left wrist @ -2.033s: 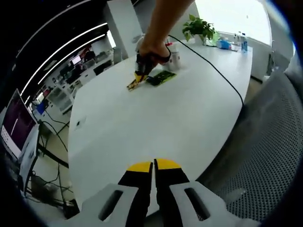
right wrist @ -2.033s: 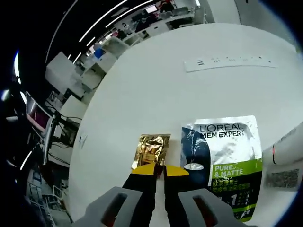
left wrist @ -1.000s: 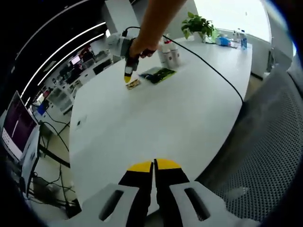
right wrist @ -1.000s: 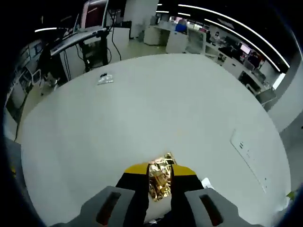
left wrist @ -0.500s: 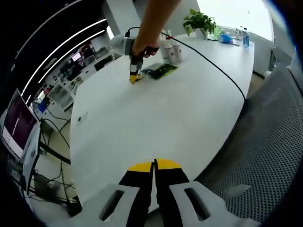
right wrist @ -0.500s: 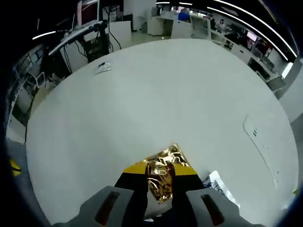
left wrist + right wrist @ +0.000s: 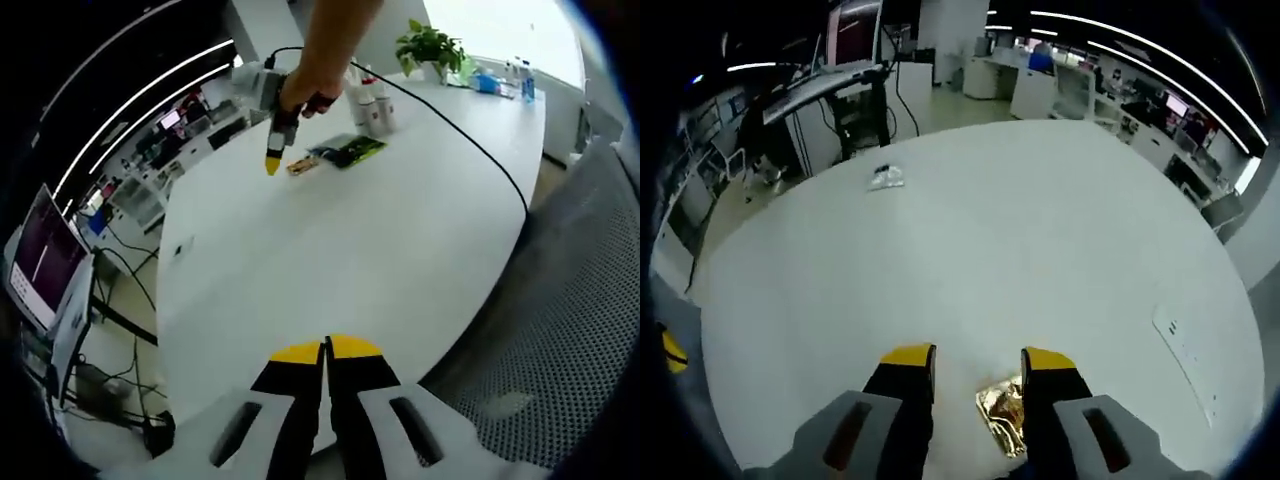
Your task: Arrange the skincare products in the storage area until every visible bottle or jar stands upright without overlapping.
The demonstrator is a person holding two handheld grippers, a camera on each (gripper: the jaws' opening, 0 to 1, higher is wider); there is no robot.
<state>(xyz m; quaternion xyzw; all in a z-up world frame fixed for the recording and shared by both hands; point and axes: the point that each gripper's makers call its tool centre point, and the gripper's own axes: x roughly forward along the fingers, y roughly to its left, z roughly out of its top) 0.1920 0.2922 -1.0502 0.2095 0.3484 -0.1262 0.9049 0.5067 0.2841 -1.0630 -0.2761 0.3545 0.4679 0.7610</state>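
Well, the gold sachet (image 7: 1004, 414) lies flat on the table (image 7: 970, 270), just under the right gripper (image 7: 977, 362), whose jaws stand wide and hold nothing. My guess is a careless drop could crumple it or nudge it onto the green sachet (image 7: 347, 152). From the left gripper (image 7: 325, 347), jaws pressed together and empty, you catch the bottles (image 7: 370, 104) standing behind, and the person's arm (image 7: 325, 50).
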